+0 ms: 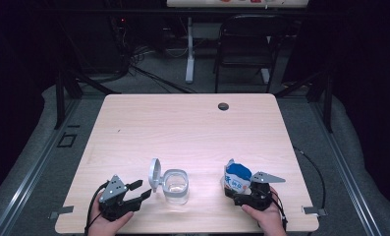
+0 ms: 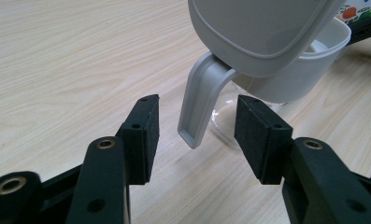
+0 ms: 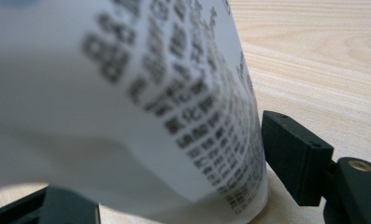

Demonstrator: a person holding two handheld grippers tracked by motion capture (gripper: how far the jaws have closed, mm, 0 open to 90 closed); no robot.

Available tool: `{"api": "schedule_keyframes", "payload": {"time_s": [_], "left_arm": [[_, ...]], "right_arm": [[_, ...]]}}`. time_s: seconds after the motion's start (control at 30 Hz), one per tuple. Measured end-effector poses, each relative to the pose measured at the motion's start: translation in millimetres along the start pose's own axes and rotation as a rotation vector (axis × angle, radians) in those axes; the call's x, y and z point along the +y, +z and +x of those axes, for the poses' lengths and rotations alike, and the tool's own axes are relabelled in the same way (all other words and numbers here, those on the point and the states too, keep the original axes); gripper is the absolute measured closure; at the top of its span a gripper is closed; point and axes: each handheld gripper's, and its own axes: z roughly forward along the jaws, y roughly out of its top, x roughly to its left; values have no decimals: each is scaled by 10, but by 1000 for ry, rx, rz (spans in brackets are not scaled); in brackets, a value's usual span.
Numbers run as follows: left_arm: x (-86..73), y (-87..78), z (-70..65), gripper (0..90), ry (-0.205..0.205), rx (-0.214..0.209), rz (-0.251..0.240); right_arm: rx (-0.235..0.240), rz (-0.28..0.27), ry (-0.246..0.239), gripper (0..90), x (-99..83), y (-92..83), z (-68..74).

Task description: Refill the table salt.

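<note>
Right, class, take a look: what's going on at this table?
A person holds a claw in each hand at a wooden table. The left claw is open, its pads either side of the handle of a clear jug whose lid is flipped up. The right claw has its jaws around a small blue-and-white carton; whether they press it cannot be told.

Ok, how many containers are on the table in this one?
2. A clear jug with its lid flipped open stands near the front edge, just ahead of the left tool. A blue-and-white carton stands to its right, between the right tool's jaws.
</note>
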Motion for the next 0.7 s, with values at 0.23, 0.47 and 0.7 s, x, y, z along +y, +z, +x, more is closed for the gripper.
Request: {"api": "schedule_keyframes", "payload": {"time_s": [0.23, 0.47, 0.7], "left_arm": [[-1, 1, 0, 506, -1, 1, -1], [-3, 1, 3, 506, -4, 0, 1], [-3, 0, 3, 506, -5, -1, 0]], "right_arm": [[-18, 25, -19, 310, 0, 12, 3], [-27, 39, -24, 325, -3, 38, 22], [-44, 43, -33, 351, 3, 45, 32]]}}
